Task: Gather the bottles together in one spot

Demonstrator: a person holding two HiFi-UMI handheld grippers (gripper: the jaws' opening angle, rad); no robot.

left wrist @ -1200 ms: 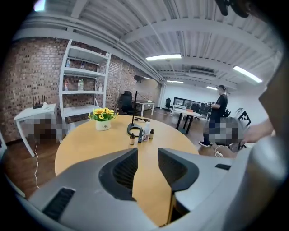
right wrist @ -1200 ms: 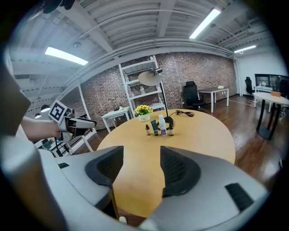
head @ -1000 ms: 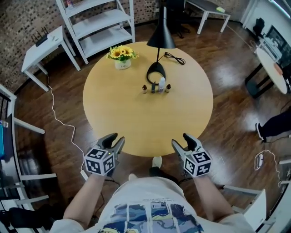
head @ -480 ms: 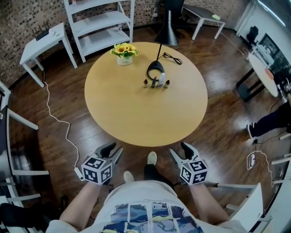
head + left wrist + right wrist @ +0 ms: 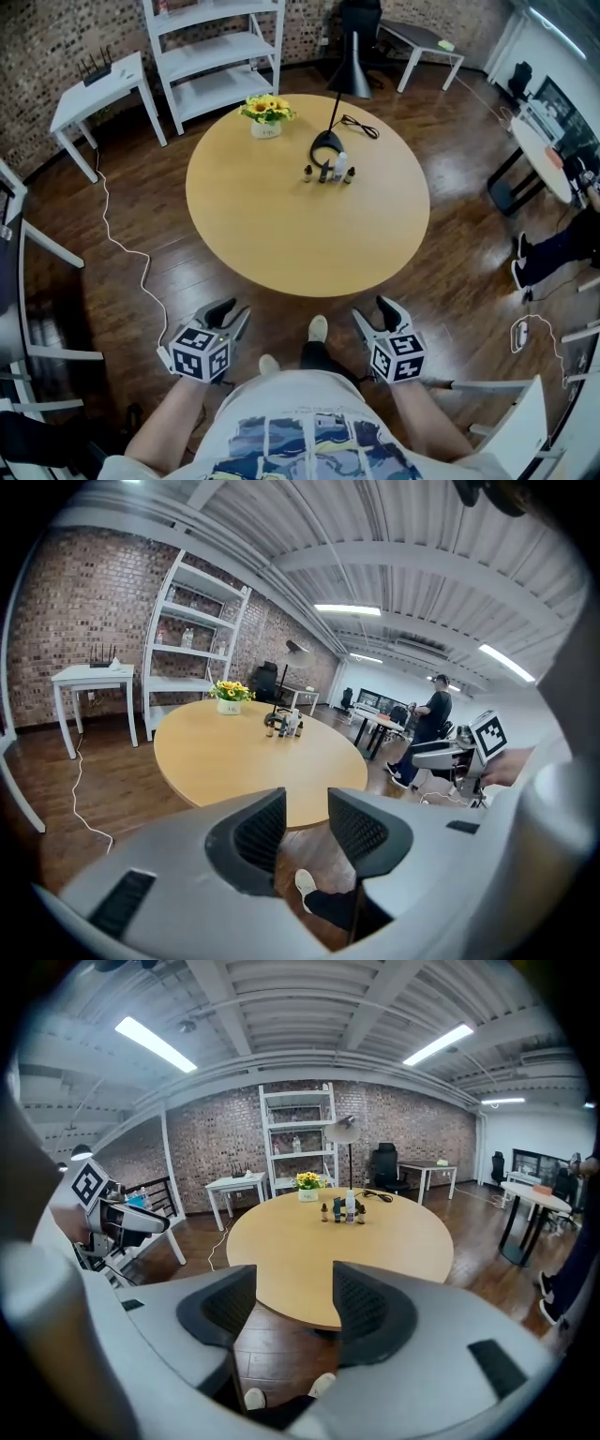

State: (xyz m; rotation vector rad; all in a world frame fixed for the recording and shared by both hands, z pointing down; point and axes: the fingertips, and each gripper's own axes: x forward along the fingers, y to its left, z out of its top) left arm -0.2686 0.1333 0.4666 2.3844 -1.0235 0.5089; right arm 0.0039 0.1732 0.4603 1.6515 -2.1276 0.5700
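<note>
While the bottles [image 5: 328, 172], three small dark ones and one taller white, stand in a close row on the far part of the round table [image 5: 281, 234], just before the base of the lamp [image 5: 351, 77], with a flower pot [image 5: 267, 127] to their left, the left gripper [image 5: 230, 314] and right gripper [image 5: 375, 312] hang off the near edge, jaws apart, nothing between them

The left gripper [image 5: 232, 312] and right gripper [image 5: 373, 311] have drawn back from the table [image 5: 281, 234] edge and now hang over the floor [image 5: 281, 314], clear of it.
</note>
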